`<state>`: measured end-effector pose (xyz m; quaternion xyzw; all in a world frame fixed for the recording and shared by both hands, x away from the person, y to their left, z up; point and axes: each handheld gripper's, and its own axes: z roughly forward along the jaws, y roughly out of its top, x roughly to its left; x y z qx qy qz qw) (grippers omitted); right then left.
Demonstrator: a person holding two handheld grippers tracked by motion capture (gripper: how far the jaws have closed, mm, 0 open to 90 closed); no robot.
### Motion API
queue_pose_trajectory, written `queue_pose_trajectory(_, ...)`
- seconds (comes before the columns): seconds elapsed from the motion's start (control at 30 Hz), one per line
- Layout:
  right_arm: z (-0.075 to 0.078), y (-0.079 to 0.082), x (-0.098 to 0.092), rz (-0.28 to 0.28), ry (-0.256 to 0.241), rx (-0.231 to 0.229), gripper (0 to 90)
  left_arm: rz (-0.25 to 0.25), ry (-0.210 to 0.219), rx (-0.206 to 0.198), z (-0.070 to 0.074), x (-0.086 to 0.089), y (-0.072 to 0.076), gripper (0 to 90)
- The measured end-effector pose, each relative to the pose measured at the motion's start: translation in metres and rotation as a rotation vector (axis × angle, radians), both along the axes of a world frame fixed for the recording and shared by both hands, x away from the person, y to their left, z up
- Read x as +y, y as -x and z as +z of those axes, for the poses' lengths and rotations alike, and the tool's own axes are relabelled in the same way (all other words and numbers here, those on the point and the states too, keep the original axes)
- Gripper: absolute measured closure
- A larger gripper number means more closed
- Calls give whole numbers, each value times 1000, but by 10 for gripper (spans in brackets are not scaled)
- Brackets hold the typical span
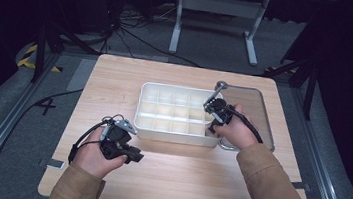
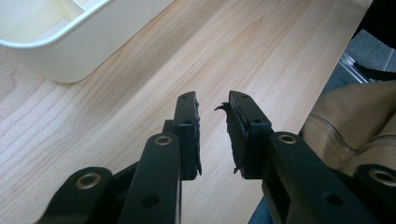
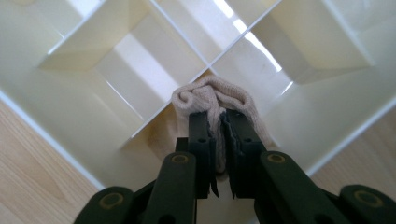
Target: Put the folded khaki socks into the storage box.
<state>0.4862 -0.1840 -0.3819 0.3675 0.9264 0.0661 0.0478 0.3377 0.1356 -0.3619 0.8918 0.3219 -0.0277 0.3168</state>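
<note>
Presently the right gripper [image 3: 218, 122] has its jaws clamped on a rolled beige knitted sock [image 3: 211, 100], held low over a near-corner compartment of the white plastic divided organiser box [image 1: 151, 87], evidently so the roll drops between the dividers. The left gripper [image 2: 212, 103], jaws apart and empty, rests idle over the pale wooden table [image 2: 261, 51] just beside the box, clear of the work.

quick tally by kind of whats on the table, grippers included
Grippers: 2, the left gripper and the right gripper
White divided boxes: 1, the organiser box
Beige rolled cloths: 1, the rolled cloth
Clear lids: 1, the lid
Total: 5
</note>
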Motion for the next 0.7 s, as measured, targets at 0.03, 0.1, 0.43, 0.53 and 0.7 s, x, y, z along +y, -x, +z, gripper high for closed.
queue_pose_trajectory(0.03,-4,0,0,-4,0,8,818,0,2,-2,0,0,0,739)
queue_pose_trajectory(0.1,-9,2,0,0,-5,-7,818,4,2,5,0,0,1,739)
queue_pose_trajectory(0.43,-8,4,-6,-9,-48,-31,790,-1,0,7,-1,-1,-1,737)
queue_pose_trajectory(0.53,-2,7,-9,-18,-67,-40,768,3,6,10,-1,-1,-2,737)
queue_pose_trajectory(0.7,15,13,-20,-14,-124,-72,735,5,6,10,-1,-1,-4,736)
